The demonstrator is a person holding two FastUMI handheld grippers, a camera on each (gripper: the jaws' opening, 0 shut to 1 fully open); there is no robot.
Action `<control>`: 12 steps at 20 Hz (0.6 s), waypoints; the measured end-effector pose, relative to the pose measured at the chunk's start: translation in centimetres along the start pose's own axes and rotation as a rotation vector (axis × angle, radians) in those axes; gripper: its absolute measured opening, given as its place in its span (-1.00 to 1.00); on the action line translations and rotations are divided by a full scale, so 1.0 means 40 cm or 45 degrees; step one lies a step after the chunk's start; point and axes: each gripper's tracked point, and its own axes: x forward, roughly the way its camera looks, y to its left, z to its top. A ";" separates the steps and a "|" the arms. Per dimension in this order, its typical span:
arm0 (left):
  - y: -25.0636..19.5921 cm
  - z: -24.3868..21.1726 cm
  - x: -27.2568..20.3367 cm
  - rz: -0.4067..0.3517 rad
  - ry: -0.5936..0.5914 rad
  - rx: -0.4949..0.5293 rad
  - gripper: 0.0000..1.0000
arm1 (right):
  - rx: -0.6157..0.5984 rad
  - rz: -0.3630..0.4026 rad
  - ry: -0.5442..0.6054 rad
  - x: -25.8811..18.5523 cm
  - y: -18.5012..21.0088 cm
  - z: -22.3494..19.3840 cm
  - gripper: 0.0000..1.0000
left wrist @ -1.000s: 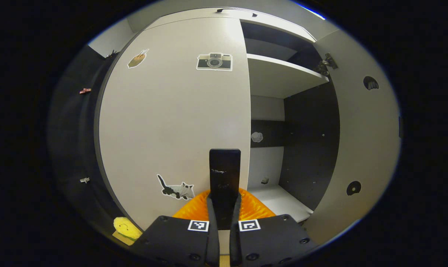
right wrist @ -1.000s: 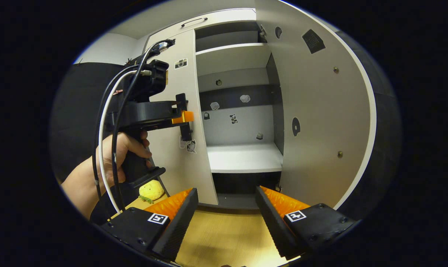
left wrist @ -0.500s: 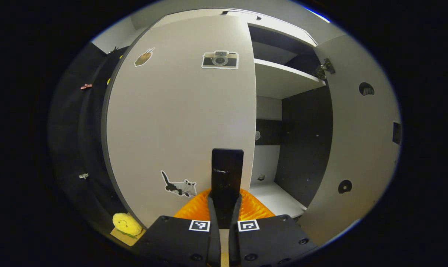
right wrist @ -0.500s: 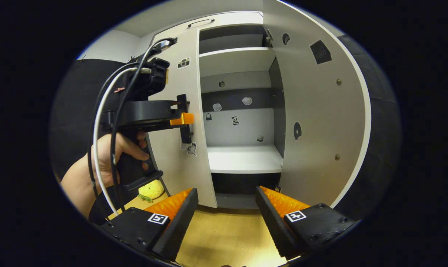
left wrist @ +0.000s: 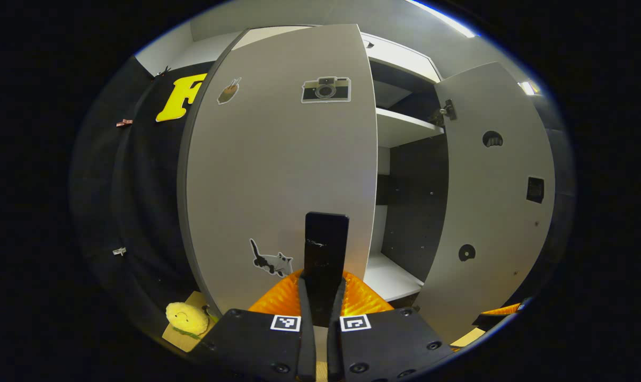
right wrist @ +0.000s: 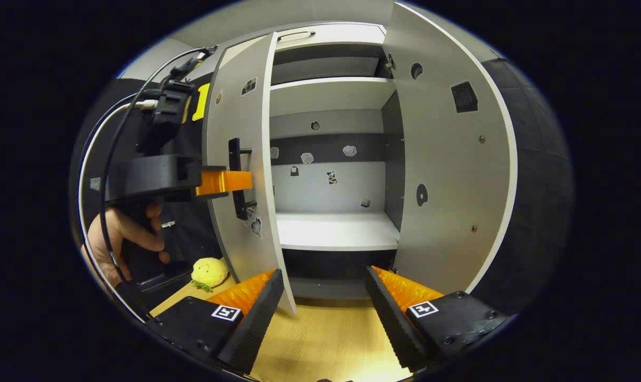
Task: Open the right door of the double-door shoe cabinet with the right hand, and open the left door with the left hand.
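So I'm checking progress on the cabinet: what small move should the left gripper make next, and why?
Probably keep pulling the handle outward along the door's arc. The left gripper is shut on the handle and the left door stands only partly open, while the right door is swung wide and the right gripper hangs open, apart from it.

Left door (left wrist: 278,175): you see pale grey, with a camera sticker (left wrist: 326,89) in black and cream.
Cat sticker (left wrist: 270,261): black and white, below the camera sticker.
Door handle (left wrist: 326,249): black.
Right door (right wrist: 447,175): pale grey inside, with dark round marks.
Cabinet shelf (right wrist: 335,231): white, beside a dark side panel.
Plush toy (right wrist: 209,271): yellow, left of the left door.
Floor (right wrist: 320,339): light wood grain.
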 end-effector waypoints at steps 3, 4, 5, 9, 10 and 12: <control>0.008 0.001 -0.005 -0.024 -0.005 0.002 -0.75 | -0.001 -0.049 -0.017 -0.008 -0.001 0.015 0.97; 0.012 0.002 -0.009 -0.033 -0.008 -0.001 -0.75 | -0.002 -0.064 -0.024 -0.008 -0.001 0.019 0.97; 0.016 0.002 -0.011 -0.040 -0.008 -0.002 -0.75 | -0.002 -0.079 -0.029 -0.015 0.004 0.022 0.97; 0.031 0.005 -0.026 -0.041 -0.020 -0.003 -0.75 | -0.006 -0.110 -0.035 -0.037 0.018 0.024 0.97; 0.033 0.003 -0.029 -0.038 -0.022 -0.002 -0.75 | -0.011 -0.113 -0.036 -0.040 0.024 0.025 0.97; 0.039 0.005 -0.037 -0.033 -0.027 -0.006 -0.75 | -0.022 -0.119 -0.035 -0.046 0.031 0.022 0.97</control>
